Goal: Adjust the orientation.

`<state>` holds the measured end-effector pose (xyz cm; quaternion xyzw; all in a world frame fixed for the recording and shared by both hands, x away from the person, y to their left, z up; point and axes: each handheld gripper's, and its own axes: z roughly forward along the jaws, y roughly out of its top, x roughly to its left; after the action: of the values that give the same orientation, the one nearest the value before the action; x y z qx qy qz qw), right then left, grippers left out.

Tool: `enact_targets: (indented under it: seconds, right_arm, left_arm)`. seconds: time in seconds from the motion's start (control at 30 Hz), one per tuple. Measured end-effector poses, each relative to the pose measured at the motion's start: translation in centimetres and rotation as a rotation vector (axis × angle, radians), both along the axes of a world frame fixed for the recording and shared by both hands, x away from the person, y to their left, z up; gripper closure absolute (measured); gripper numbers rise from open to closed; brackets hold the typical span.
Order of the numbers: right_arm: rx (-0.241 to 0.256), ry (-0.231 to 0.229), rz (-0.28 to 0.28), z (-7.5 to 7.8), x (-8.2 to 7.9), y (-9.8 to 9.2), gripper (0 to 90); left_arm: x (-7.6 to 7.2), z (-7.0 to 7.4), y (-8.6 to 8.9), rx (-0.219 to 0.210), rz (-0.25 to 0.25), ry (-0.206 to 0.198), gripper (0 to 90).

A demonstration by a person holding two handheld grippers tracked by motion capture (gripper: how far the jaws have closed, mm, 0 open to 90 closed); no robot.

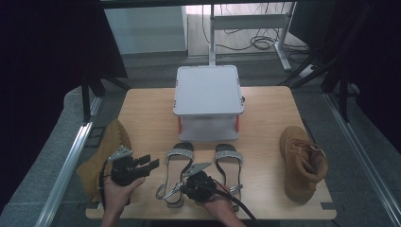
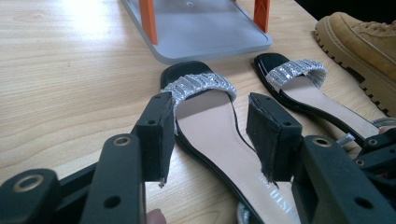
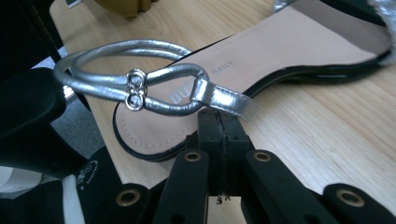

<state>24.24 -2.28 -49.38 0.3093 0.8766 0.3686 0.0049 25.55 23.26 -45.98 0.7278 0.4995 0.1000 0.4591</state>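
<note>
The right gripper (image 1: 186, 182), held in the person's right hand (image 1: 218, 204) at the near table edge, points leftward at the heel of the left black flat sandal with a silver glitter band (image 1: 178, 165); in the right gripper view its fingers (image 3: 208, 135) are pressed together just beneath the sandal's silver metallic heel strap (image 3: 140, 88), and whether they pinch the strap end cannot be told. The left gripper (image 1: 150, 163), held in the left hand (image 1: 116, 189), lies low and points right toward the same sandal, its fingers (image 2: 159, 135) spread wide and holding nothing. This sandal rests flat on the light wooden table (image 1: 265, 127), with the matching right sandal (image 1: 228, 163) just beside it. A tan suede lace-up boot (image 1: 106, 156) lies at the left edge; its partner (image 1: 302, 163) lies at the right. Farther back stands a grey two-tier rack with orange posts (image 1: 208, 90), both tiers bare.
</note>
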Motion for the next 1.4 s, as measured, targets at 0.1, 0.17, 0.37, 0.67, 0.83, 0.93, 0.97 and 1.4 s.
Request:
enact_targets:
  seconds: [0.1, 0.17, 0.37, 0.67, 0.83, 0.93, 0.97, 1.4]
  right_arm:
    - [0.010, 0.002, 0.015, -0.1, 0.0, 0.6, 89.9]
    - [0.018, 0.002, 0.026, -0.2, 0.0, 1.0, 89.9]
    - [0.042, -0.001, 0.049, -0.4, 0.0, 2.1, 89.9]
    - [0.076, -0.007, 0.071, -0.8, 0.3, 3.7, 89.9]
    - [0.079, -0.015, 0.073, -0.8, 0.4, 4.5, 89.9]
    - [0.076, -0.018, 0.075, -0.8, 0.4, 4.8, 89.9]
    - [0.073, -0.024, 0.077, -0.8, 0.4, 5.0, 89.9]
    - [0.137, -0.092, 0.064, 1.2, -1.2, 1.7, 89.9]
  left_arm:
    - [0.0, 0.0, 0.2, -0.005, 0.005, 0.000, 51.4]
    - [0.0, 0.0, 0.4, -0.005, 0.010, -0.001, 51.4]
    - [-0.1, 0.0, 0.6, -0.010, 0.021, -0.002, 50.9]
    - [-0.1, 0.1, 0.8, -0.009, 0.016, -0.002, 50.3]
    - [-0.1, 0.1, 0.9, -0.005, 0.022, -0.003, 50.1]
    - [-0.1, 0.1, 1.0, -0.003, 0.025, -0.003, 49.9]
    - [0.0, 0.0, 1.1, -0.003, 0.029, -0.002, 49.9]
    - [-0.2, 0.2, 1.0, 0.002, 0.033, -0.013, 48.7]
